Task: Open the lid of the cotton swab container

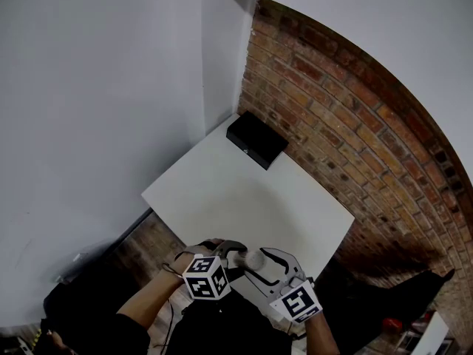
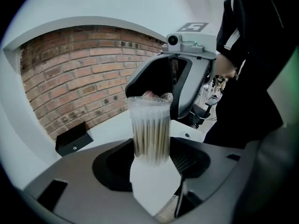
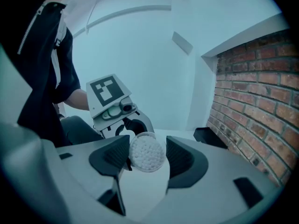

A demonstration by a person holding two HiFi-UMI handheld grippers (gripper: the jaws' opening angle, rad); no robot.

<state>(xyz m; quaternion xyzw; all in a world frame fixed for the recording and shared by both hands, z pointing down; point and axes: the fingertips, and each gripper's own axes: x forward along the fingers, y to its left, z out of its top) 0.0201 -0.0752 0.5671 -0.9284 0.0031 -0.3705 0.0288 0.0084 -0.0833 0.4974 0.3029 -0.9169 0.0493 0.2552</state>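
A clear cylinder of cotton swabs (image 1: 255, 259) hangs in the air between my two grippers, over the near edge of the white table (image 1: 244, 198). My left gripper (image 2: 152, 158) is shut on the lower part of the container (image 2: 150, 129), and the swab stems show through its wall. In the right gripper view the round lid end (image 3: 146, 153), packed with white swab tips, faces the camera. My right gripper (image 3: 147, 156) is closed about the sides of that lid. The right gripper (image 2: 152, 91) wraps the container's far end in the left gripper view.
A black box (image 1: 256, 140) lies at the far end of the table against the brick wall (image 1: 355, 124). A white wall runs along the table's left side. An office chair (image 2: 205, 111) stands past the table in the left gripper view.
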